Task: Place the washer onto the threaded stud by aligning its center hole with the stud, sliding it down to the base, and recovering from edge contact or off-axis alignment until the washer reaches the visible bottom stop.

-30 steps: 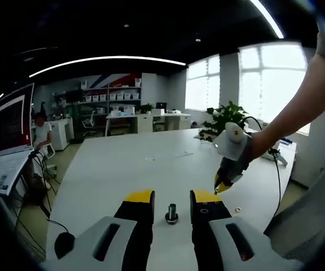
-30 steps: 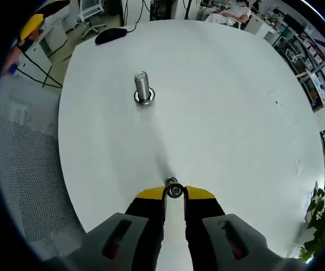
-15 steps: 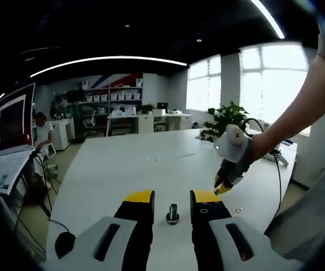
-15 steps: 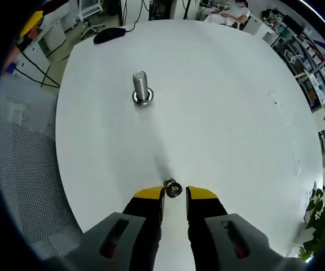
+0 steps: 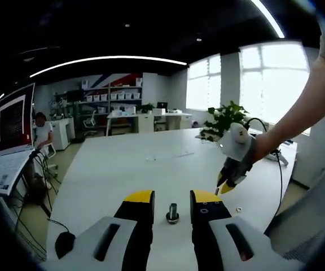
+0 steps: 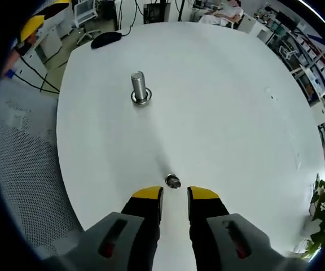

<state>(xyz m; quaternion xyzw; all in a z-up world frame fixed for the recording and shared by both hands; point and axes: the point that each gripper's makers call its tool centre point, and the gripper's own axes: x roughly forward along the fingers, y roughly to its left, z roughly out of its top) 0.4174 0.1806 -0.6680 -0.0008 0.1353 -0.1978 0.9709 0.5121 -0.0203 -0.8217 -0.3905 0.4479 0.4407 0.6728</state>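
Two grippers, fingers parted, empty | washer (image 6: 173, 182) flat on table (image 6: 224, 113), hole indistinct | stud (image 6: 138, 86) upright, apart

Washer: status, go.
Both grippers open, empty. Right gripper just short of washer, which lies flat on the table. Left gripper brackets the stud, upright. Stud not yet loaded; nothing in the way.

White table (image 5: 123, 164), potted plant (image 5: 225, 117) near the windows (image 5: 272, 79), shelving (image 5: 103, 99), black mouse (image 6: 106, 37).
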